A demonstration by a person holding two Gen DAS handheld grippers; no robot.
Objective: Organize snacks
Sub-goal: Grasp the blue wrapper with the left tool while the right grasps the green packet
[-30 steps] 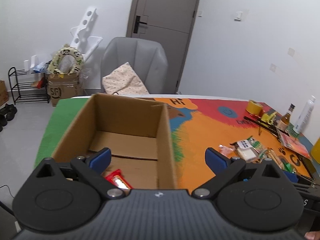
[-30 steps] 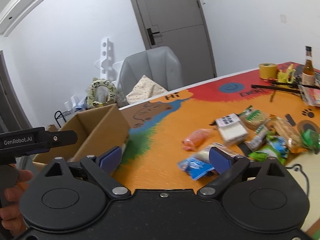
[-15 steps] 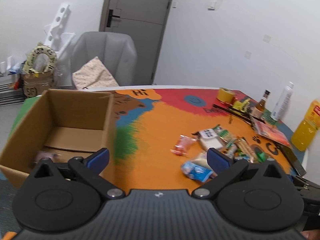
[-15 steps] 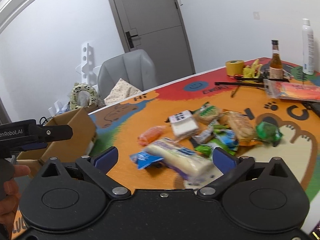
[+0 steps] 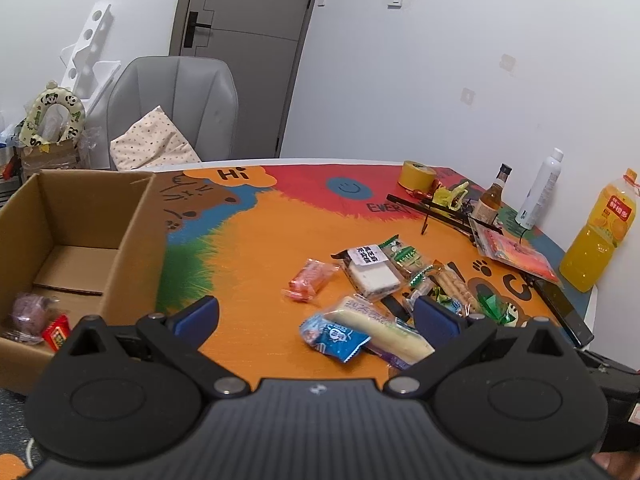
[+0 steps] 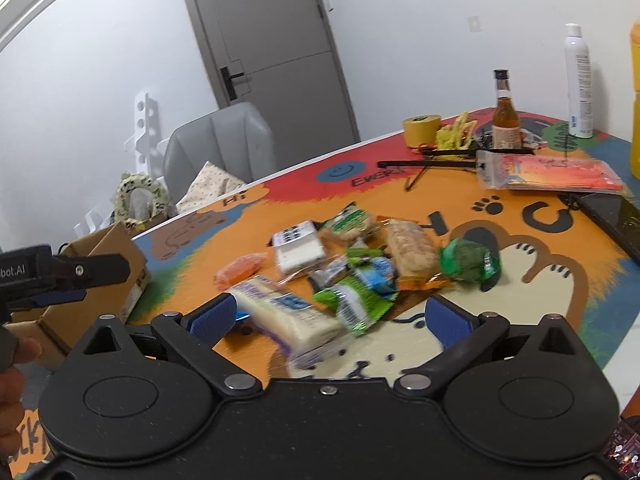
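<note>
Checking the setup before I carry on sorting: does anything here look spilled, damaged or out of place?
Nothing looks spilled or damaged. The snack packets lie in a loose, overlapping heap on the table mat, while only two items sit in the cardboard box. Both bottles stand upright.

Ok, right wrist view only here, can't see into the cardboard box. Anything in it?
Observer: Yes, a red packet and a purplish wrapped snack lie at the near end of the cardboard box.
Operator: Left gripper holding anything?
Observer: No, its jaws are open and empty.
Operator: The blue bit beside the long white packet?
Observer: A blue packet, lying against it.
</note>
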